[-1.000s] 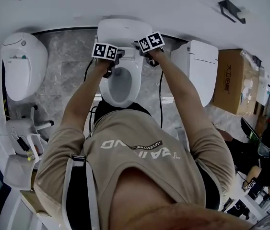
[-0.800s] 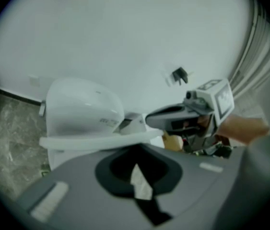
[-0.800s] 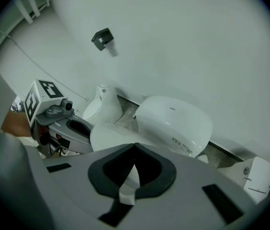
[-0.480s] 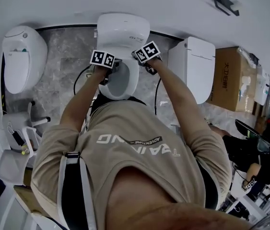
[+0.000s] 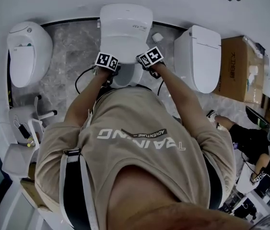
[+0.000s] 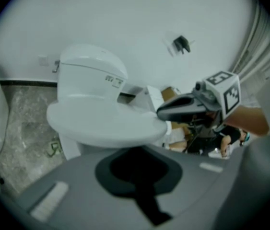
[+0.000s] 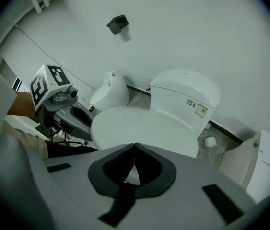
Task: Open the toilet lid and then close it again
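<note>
Down comes the toilet lid [image 7: 139, 128] - upright before, now nearly flat over the bowl - with the left gripper [image 5: 111, 74] and right gripper [image 5: 150, 69] at its front edge, both clenched and empty; opening looks done, closing almost finished.

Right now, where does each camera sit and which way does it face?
Head view: on the person's head, looking steeply down at the toilet; torso and both arms show.
Left tool view: on the left tool, facing across the lid; the right tool shows.
Right tool view: on the right tool, facing the lid and tank; the left tool shows.
Shared: both tool views see the lid, from opposite sides.
</note>
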Demonstrator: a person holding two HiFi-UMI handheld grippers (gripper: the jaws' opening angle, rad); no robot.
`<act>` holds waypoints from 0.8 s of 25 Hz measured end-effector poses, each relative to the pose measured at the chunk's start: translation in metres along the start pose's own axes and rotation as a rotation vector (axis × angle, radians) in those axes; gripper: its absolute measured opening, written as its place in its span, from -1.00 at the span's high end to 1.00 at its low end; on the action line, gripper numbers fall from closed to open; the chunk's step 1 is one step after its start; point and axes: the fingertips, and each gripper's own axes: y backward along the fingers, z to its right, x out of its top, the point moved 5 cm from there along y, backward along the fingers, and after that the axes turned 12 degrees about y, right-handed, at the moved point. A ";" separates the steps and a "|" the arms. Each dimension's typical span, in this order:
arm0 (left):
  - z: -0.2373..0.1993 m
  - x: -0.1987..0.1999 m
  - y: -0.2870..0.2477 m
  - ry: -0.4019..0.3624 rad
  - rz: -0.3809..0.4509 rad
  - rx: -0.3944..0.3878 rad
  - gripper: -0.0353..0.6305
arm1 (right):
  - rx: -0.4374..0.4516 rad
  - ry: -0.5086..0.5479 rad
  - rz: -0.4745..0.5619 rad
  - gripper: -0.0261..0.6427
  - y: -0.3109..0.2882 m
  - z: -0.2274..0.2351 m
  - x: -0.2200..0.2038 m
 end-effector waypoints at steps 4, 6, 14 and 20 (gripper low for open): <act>-0.009 -0.025 -0.006 0.029 -0.044 0.013 0.88 | 0.022 -0.043 0.008 0.88 -0.006 -0.017 -0.022; -0.009 -0.033 -0.010 0.035 -0.060 0.018 0.88 | 0.021 -0.050 0.011 0.88 -0.006 -0.022 -0.031; -0.016 -0.063 -0.009 0.009 -0.150 0.066 0.88 | 0.009 -0.094 0.018 0.88 -0.022 -0.044 -0.054; -0.009 -0.074 -0.004 -0.033 -0.193 0.101 0.88 | 0.029 -0.141 0.023 0.88 -0.032 -0.051 -0.073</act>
